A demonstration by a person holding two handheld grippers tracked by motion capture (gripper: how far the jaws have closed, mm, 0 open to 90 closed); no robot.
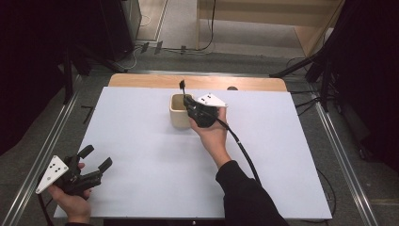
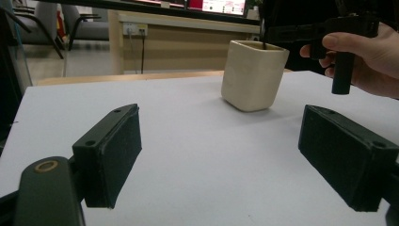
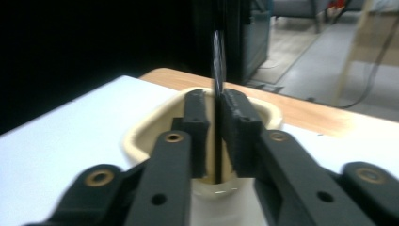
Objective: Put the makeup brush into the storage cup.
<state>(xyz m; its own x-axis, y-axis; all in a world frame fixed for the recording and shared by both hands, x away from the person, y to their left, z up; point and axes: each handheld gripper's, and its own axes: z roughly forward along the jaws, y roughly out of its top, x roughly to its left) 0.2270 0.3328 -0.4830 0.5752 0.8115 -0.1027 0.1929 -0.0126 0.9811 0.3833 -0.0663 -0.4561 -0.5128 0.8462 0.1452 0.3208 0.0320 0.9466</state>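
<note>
Black and thin, a flat stick (image 3: 217, 94) stands nearly upright between the jaws of the right gripper (image 3: 215, 123), its lower end down inside a cream cup (image 3: 141, 141) and its top rising well above the rim. In the right gripper view the two pads sit narrow on either side of the stick; a sliver of gap shows beside it, so the grip looks slack rather than firm, and I judge the stick to be at the point of release into the cup. The stick's long axis runs vertical, in line with the cup's depth, so any coming move turns on drawing the jaws away without tipping it.

In the high view the cup (image 1: 178, 112) sits at upper centre of the white desk (image 1: 141, 141), with the right gripper (image 1: 188, 101) over its right rim and the stick's tip (image 1: 182, 85) poking up just beyond. The right hand (image 1: 211, 129) is far nearer the cup than the other.

Left gripper (image 1: 96, 160) rests at the lower left of that frame, well apart from the cup, its jaws wide with nothing between them; its own view shows both pads (image 2: 115, 153) spread above bare desk, the cup (image 2: 254, 75) in the upper middle.

The cup is squarish, rounded at its corners, matt and plain.
</note>
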